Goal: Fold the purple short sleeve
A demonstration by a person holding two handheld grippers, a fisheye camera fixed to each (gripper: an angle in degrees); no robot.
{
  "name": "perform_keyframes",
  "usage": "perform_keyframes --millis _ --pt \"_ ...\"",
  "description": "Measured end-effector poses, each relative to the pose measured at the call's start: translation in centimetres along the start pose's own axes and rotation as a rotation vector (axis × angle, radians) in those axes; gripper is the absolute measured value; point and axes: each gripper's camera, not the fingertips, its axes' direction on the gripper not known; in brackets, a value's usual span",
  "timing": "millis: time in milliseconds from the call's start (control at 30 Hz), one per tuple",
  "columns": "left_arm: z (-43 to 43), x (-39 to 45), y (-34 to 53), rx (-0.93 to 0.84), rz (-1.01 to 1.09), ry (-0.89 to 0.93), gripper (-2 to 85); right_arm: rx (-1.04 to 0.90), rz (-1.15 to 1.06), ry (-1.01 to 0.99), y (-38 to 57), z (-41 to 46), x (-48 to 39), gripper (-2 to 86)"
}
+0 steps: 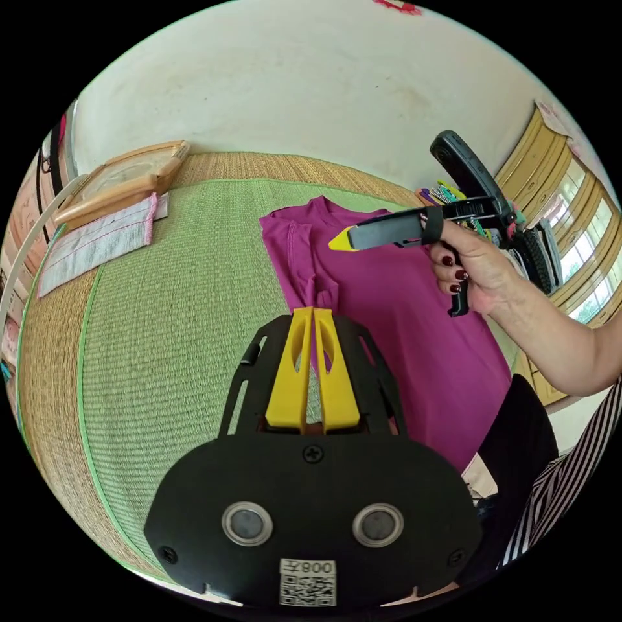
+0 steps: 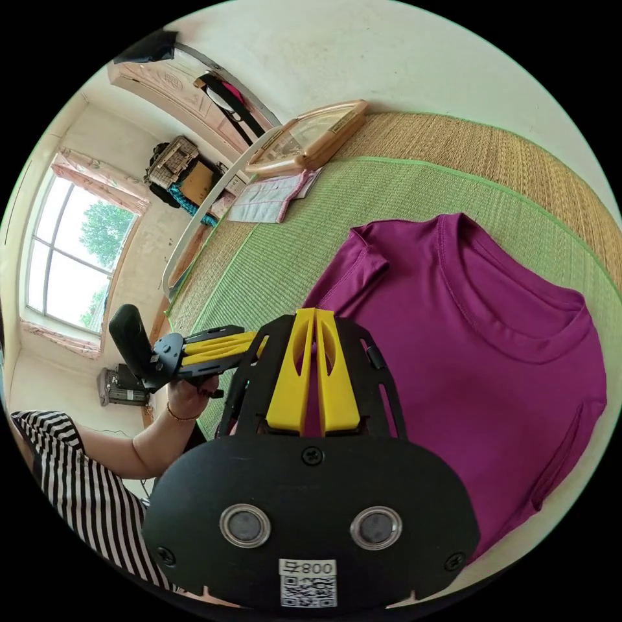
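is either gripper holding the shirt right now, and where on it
Yes: the left gripper is shut on the purple shirt at a bunched-up fold by its sleeve. The right gripper is shut above the shirt, holding nothing.

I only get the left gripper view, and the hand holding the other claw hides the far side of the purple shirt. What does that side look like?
Observer: In the right gripper view, the far sleeve of the purple shirt lies spread out flat.
Operator: And the collar?
Observer: The round neckline is fully in sight there, lying open and facing up.
Operator: How does my claw look from over there?
Observer: Your left claw shows side-on with its jaws together. Its tips are hidden behind the frame of the right claw.
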Motion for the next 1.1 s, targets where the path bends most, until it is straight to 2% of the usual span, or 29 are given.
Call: perform_keyframes --millis 200,567,733,933,1100 --pt "-3.4 -0.5 2.0 0.006 -0.020 0.189 0.1 0.007 0.074 -0.036 8.9 -5.4 0.6 0.2" --pt "-9.7 1.2 13.0 -0.098 -0.212 0.320 0.7 0.120 0.323 -0.090 28.5 -15.0 0.9 0.1" --pt "-11.2 2.0 17.6 -0.074 -0.357 0.438 3.7 0.118 0.406 0.038 36.0 -17.5 0.7 0.6" --pt "-11.8 2.9 19.8 -0.138 -0.414 0.371 7.5 0.111 0.483 0.113 42.7 -17.9 0.7 3.3" --pt "-10.3 3.4 20.0 -0.245 -0.411 0.314 9.2 0.140 0.543 0.084 46.5 -17.3 1.2 5.7"
